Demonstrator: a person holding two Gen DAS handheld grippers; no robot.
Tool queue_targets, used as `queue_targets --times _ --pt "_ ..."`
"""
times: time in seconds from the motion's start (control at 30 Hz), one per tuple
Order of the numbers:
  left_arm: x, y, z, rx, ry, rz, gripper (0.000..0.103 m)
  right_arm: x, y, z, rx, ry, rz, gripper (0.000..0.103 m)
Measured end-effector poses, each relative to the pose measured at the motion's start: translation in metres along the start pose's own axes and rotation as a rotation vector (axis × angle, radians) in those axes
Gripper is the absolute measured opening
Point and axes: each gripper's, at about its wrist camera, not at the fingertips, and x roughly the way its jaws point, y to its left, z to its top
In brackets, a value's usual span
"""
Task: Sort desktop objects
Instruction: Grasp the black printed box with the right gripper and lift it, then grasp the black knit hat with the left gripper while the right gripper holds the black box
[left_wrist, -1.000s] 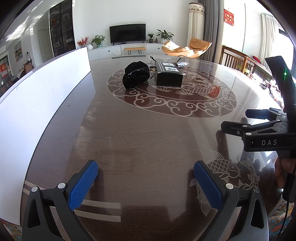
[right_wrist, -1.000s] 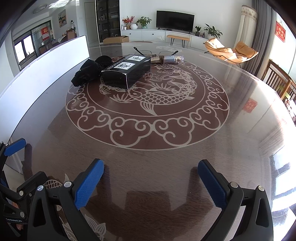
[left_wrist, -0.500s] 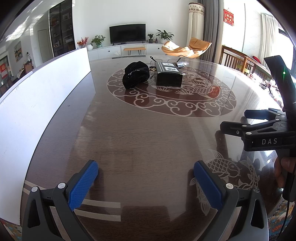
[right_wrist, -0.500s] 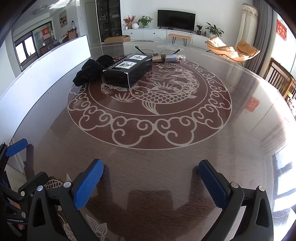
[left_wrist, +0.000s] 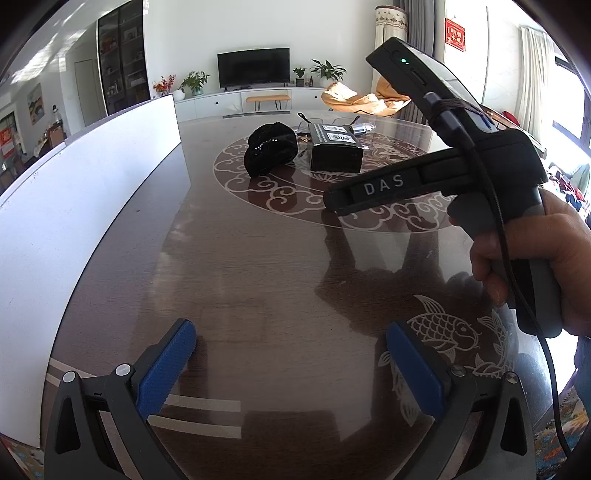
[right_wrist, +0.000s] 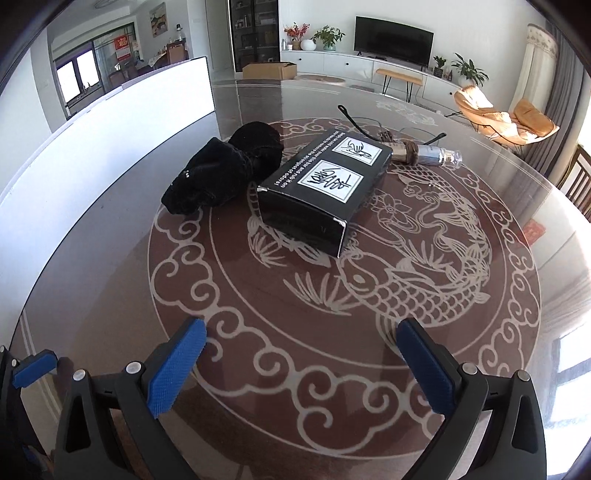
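Both grippers spread wide, empty, above the table.

The left gripper (left_wrist: 291, 365) has its blue pads (left_wrist: 166, 369) apart over bare table (left_wrist: 240, 258) surface. The right gripper (right_wrist: 301, 363) is likewise spread, holding nothing; a hand (left_wrist: 546, 258) grips its handle at 3 o'clock in the left view. In the right view, the black box (right_wrist: 325, 188) lies toward 12 o'clock, the black pouch (right_wrist: 225, 170) touching it at 11 o'clock, a small bottle (right_wrist: 432, 153) and glasses (right_wrist: 369, 129) just beyond, near 1 o'clock.
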Motion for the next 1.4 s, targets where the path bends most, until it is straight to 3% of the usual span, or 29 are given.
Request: queue_targets --times 0.23,0.47,0.57,0.6,0.73,0.83,1.13,1.27,1.3,1.33,1.4 --pt "0.000 0.000 0.000 0.000 -0.001 0.000 0.103 0.034 -0.001 0.048 0.057 -0.001 -0.039 0.103" --pt "0.000 -0.001 0.000 0.000 -0.001 -0.001 0.103 0.044 -0.021 0.068 0.125 -0.034 -0.065 0.101" --pt "0.001 -0.001 0.001 0.000 -0.001 -0.001 0.103 0.040 -0.027 0.069 0.138 -0.066 -0.062 0.079" --pt "0.001 -0.001 0.001 0.000 -0.001 -0.001 0.103 0.039 -0.028 0.069 0.132 -0.074 -0.065 0.065" --pt "0.001 -0.001 0.001 0.001 -0.001 -0.002 0.103 0.032 -0.033 0.063 0.133 -0.080 -0.070 0.060" --pt "0.002 -0.002 0.001 0.003 -0.002 -0.003 0.103 0.021 -0.041 0.048 0.130 -0.080 -0.066 0.060" --pt "0.005 -0.002 0.003 0.002 -0.003 -0.004 0.103 -0.045 -0.078 -0.050 0.170 -0.083 -0.098 0.060" --pt "0.006 -0.001 0.004 0.001 -0.004 -0.005 0.103 -0.061 -0.086 -0.073 0.199 -0.083 -0.115 0.060" --pt "0.007 -0.001 0.005 0.002 -0.003 -0.005 0.103 -0.063 -0.086 -0.075 0.204 -0.084 -0.119 0.064" --pt "0.007 -0.001 0.005 0.002 -0.003 -0.005 0.103 -0.062 -0.086 -0.075 0.205 -0.076 -0.128 0.076" --pt "0.007 -0.001 0.004 0.003 -0.004 -0.004 0.103 -0.057 -0.086 -0.074 0.195 -0.053 -0.140 0.089"
